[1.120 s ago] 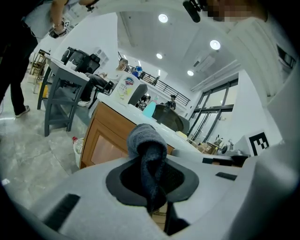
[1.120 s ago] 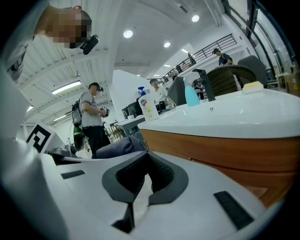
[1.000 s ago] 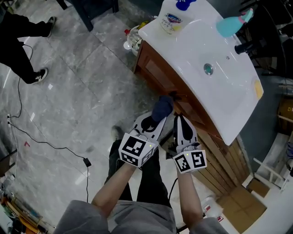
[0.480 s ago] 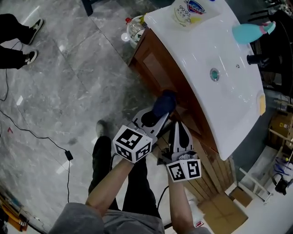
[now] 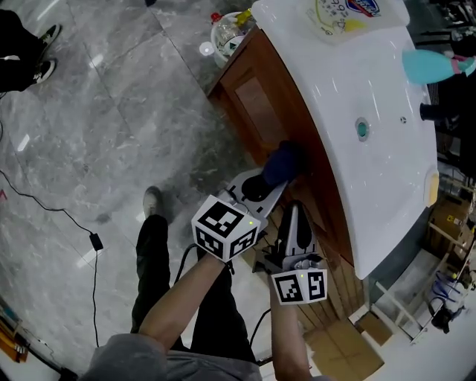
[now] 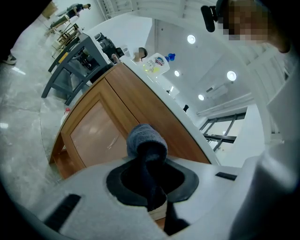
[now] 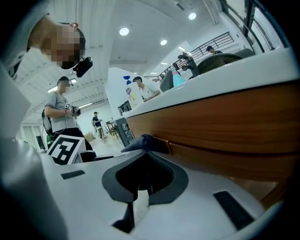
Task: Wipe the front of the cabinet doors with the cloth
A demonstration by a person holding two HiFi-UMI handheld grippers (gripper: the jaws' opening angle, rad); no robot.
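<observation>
A dark blue cloth (image 5: 282, 162) is pressed against the brown wooden cabinet front (image 5: 256, 104) just under the white sink top (image 5: 372, 82). My left gripper (image 5: 272, 178) is shut on it. In the left gripper view the rolled cloth (image 6: 146, 140) sticks out of the left gripper (image 6: 150, 180) in front of a panelled door (image 6: 96, 136). My right gripper (image 5: 292, 211) hangs beside the left one, close to the cabinet, jaws together and holding nothing. The right gripper view shows the right gripper (image 7: 139, 187), the cloth (image 7: 140, 142) to its left and the cabinet front (image 7: 225, 124).
On the sink top are a drain (image 5: 362, 128), a bottle (image 5: 346, 11), a teal spray bottle (image 5: 435, 63) and a black tap (image 5: 439, 111). Clear containers (image 5: 227, 33) stand on the floor at the cabinet's far end. A black cable (image 5: 95, 240) crosses the grey tiles. A cardboard box (image 5: 349, 350) lies lower right.
The head view has swung, so the sink top sits more to the right. The left gripper keeps the cloth on the cabinet front and has slid it slightly. The right gripper stays alongside.
</observation>
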